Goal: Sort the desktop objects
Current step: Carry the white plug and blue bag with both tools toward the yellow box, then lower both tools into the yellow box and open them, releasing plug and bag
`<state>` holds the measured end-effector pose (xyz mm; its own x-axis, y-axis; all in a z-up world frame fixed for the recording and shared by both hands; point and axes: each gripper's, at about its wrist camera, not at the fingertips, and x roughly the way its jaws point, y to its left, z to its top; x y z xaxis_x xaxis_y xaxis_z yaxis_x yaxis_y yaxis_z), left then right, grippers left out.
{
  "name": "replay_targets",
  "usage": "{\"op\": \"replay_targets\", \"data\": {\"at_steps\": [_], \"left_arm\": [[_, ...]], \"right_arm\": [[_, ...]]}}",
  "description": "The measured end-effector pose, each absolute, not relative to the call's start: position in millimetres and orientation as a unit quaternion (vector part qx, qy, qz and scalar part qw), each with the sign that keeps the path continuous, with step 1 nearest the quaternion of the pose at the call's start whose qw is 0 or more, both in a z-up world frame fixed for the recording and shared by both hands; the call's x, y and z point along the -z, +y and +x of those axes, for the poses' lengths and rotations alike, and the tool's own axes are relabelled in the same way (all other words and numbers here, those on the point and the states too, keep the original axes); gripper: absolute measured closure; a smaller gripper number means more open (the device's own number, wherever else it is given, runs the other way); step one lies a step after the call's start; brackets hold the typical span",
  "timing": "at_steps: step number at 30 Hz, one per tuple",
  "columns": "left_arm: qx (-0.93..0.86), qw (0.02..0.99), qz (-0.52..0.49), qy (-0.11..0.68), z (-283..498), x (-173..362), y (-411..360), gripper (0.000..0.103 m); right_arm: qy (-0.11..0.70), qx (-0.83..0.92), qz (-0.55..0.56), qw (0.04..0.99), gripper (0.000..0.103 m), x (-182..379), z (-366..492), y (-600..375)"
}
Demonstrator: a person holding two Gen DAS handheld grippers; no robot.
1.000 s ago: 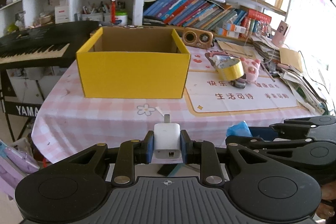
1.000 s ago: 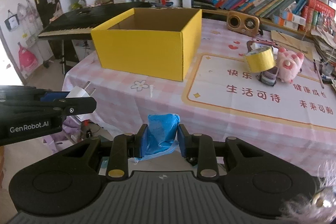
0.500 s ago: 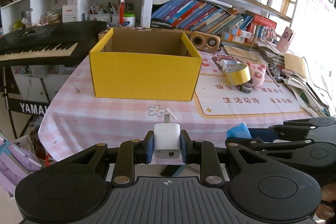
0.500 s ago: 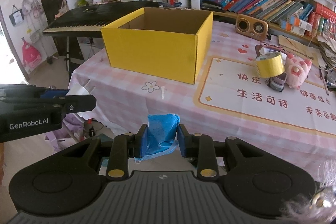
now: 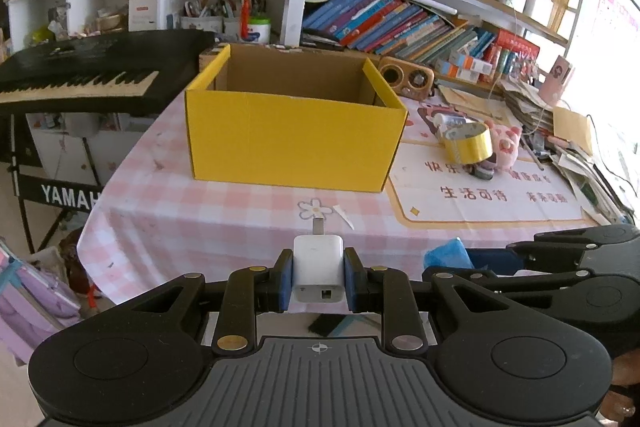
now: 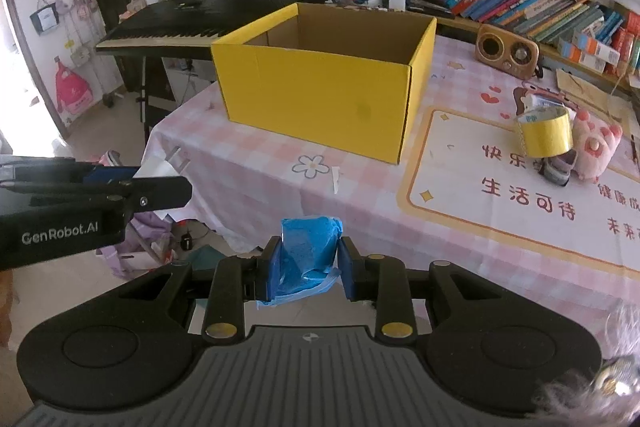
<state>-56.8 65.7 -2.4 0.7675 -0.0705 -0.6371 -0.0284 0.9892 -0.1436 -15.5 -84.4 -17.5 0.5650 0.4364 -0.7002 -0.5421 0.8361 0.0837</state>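
Note:
My left gripper (image 5: 318,277) is shut on a white plug charger (image 5: 318,269), prongs pointing forward, held in front of the table's near edge. My right gripper (image 6: 308,267) is shut on a crumpled blue packet (image 6: 306,253), also short of the near edge. An open yellow cardboard box (image 5: 294,143) (image 6: 324,99) stands on the pink checked tablecloth ahead of both. In the right wrist view the left gripper (image 6: 160,183) with the charger (image 6: 164,165) shows at the left. In the left wrist view the right gripper (image 5: 472,259) and the blue packet (image 5: 446,253) show at the right.
A yellow tape roll (image 6: 546,133), a pink plush toy (image 6: 596,151) and a small toy car (image 6: 558,169) lie right of the box. A wooden speaker (image 6: 506,51) stands behind. A black keyboard (image 5: 80,71) is left of the table. Bookshelves line the back; papers pile at the far right.
Both grippers have drawn slightly back from the table with their loads; the box and table look smaller and farther. Neither grip has changed.

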Motion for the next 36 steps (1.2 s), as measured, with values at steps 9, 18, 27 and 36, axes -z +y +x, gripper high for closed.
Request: {"op": "replay_targets", "data": {"at_steps": [9,18,27,36], "left_arm": [[0.020,0.933,-0.071,0.351,-54,7,64,0.079],[0.009,0.935,-0.069,0.349,-53,6,70,0.079],[0.007,0.950,-0.045,0.309,-26,-24,82,0.079],[0.022,0.962,-0.007,0.273,37,-58,84,0.079]], "right_arm": [[0.393,-0.273,-0.065,0.876,0.076,25,-14,-86],[0.397,-0.282,-0.065,0.871,0.076,26,-12,-83],[0.364,-0.296,-0.068,0.880,0.076,9,15,-79],[0.294,-0.323,-0.110,0.893,0.076,-34,76,-62]]}}
